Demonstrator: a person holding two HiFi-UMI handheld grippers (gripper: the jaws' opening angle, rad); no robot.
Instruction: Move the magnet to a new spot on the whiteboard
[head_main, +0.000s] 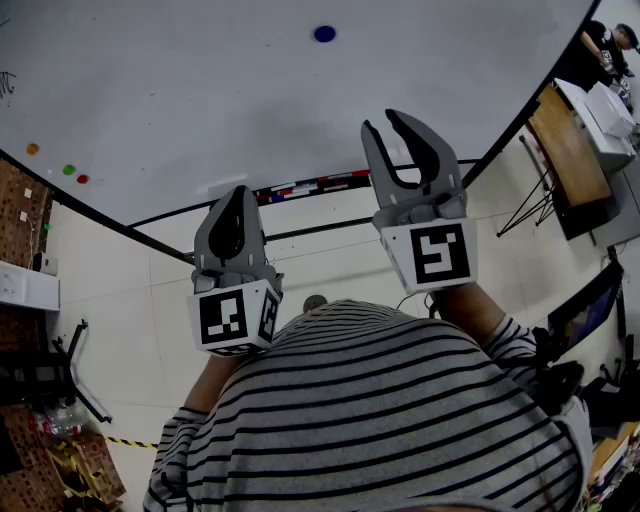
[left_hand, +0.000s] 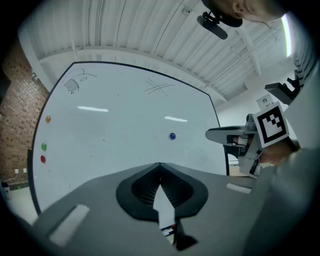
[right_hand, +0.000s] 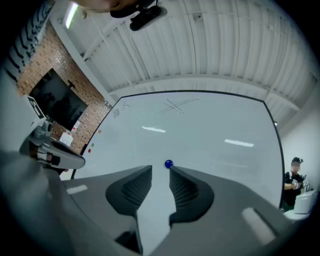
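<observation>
1. Nothing looks moved yet: the small round blue magnet sits untouched near the middle of the wide white whiteboard.
2. The right gripper aims at it, short of the whiteboard, jaws parted and empty. Reach, grasp and relocation remain, I judge.
3. The left gripper hangs before the whiteboard's lower edge, jaws closed on nothing.
4. The right gripper's gap to the whiteboard is hard to gauge, and no target spot shows.
</observation>
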